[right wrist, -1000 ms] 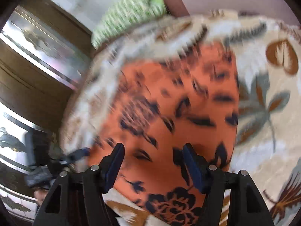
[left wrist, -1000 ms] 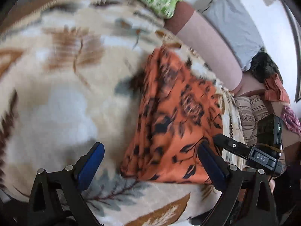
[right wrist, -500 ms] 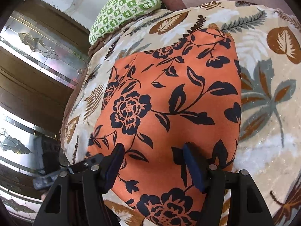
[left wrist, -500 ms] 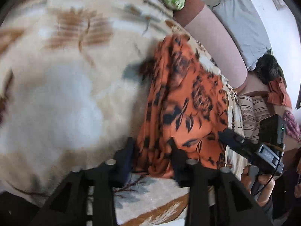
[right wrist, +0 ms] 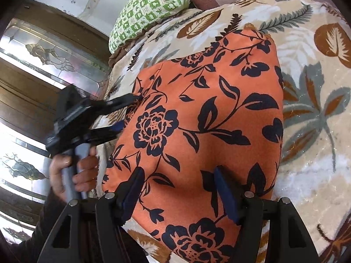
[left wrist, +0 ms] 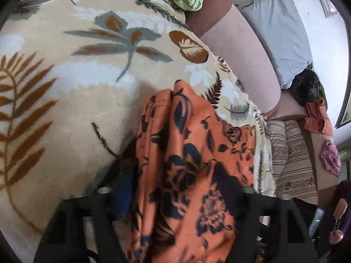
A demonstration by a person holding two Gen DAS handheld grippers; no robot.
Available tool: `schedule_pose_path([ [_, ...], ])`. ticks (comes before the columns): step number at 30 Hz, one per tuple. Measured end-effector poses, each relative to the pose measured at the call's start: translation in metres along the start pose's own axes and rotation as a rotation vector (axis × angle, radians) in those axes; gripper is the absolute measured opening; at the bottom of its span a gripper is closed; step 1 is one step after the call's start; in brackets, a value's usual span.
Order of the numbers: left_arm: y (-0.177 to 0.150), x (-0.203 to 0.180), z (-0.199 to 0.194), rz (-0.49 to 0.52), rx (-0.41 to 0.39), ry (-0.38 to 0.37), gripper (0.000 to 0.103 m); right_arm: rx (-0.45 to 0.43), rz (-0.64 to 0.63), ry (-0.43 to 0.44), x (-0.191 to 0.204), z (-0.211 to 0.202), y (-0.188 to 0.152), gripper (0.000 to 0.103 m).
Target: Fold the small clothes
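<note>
The left gripper [right wrist: 122, 115] stood narrow at the cloth [right wrist: 208, 118] edge — whether it pinched fabric, I couldn't tell. The right gripper [right wrist: 178, 191] hung wide; best it pinned the cloth flat while the edge was carried over evenly.

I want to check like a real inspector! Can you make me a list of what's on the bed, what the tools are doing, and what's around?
Surface: leaf-print blanket, beige with brown and grey leaves.
Job's things: orange flowered cloth lying on the blanket; in the left wrist view it is bunched up between the tool's fingers.
Clutter: green checked pillow at the far end; striped cushion; small orange heap beyond it.
Grippers: left tool at the cloth's left edge, cloth between its fingers; whether it is pinching cannot be told. Right tool open, over the cloth's near end.
Cables: nothing seen.
Surroundings: wooden doors with patterned glass; grey pillow by a white wall.
</note>
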State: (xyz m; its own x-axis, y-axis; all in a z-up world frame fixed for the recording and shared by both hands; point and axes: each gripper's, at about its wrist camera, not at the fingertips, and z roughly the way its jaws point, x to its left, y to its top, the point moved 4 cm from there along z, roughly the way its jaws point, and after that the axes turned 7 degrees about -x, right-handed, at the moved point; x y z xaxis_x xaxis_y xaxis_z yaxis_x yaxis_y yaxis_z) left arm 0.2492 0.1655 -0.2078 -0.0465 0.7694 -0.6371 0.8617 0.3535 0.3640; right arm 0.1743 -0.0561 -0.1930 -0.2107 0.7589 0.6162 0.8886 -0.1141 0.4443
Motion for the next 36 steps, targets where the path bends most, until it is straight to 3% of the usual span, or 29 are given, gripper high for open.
schedule_pose_path([
  [2,-0.007,0.014,0.001,-0.054,0.008,-0.030,0.033,0.002,-0.006,0.005,0.000,0.000,0.000,0.069],
  [4,-0.006,0.014,0.000,-0.054,0.013,-0.014,0.032,0.003,-0.014,0.005,0.000,0.000,-0.001,0.069],
  [6,-0.007,-0.010,-0.007,0.124,-0.023,0.123,0.028,0.003,-0.022,0.000,0.001,0.000,-0.001,0.069],
  [8,-0.013,-0.038,-0.012,0.293,-0.069,0.198,0.028,-0.001,-0.021,-0.003,0.000,-0.001,-0.002,0.069],
  [9,-0.016,-0.035,-0.007,0.296,-0.047,0.224,0.030,-0.005,-0.010,0.000,-0.002,-0.002,-0.003,0.069],
  [11,-0.014,-0.016,0.000,0.196,-0.016,0.215,0.056,-0.003,0.009,0.011,-0.004,-0.003,-0.002,0.069],
  [13,-0.008,-0.003,-0.008,0.077,-0.003,0.175,0.057,0.012,0.017,0.010,-0.003,-0.005,0.000,0.069],
  [16,-0.012,-0.023,-0.040,0.166,-0.070,0.137,0.061,-0.002,0.040,0.050,0.000,-0.019,0.007,0.069],
  [17,-0.018,-0.028,-0.052,0.191,-0.093,0.126,0.069,-0.030,0.053,0.075,-0.001,-0.027,0.009,0.069],
  [19,-0.033,-0.031,-0.071,0.226,-0.117,0.115,0.074,-0.106,0.073,0.073,-0.008,-0.048,0.011,0.069],
  [23,-0.060,-0.021,-0.078,0.207,-0.091,0.081,0.074,-0.150,0.192,0.033,-0.047,-0.065,0.006,0.070],
  [26,-0.066,-0.016,-0.057,0.183,-0.053,0.120,0.074,-0.125,0.296,0.043,-0.073,-0.058,0.002,0.070],
  [31,-0.063,-0.024,-0.058,0.186,-0.068,0.124,0.074,-0.111,0.294,0.064,-0.076,-0.049,0.008,0.070],
  [36,-0.054,-0.032,-0.060,0.248,-0.109,0.214,0.074,-0.110,0.294,0.032,-0.082,-0.045,0.012,0.070],
])
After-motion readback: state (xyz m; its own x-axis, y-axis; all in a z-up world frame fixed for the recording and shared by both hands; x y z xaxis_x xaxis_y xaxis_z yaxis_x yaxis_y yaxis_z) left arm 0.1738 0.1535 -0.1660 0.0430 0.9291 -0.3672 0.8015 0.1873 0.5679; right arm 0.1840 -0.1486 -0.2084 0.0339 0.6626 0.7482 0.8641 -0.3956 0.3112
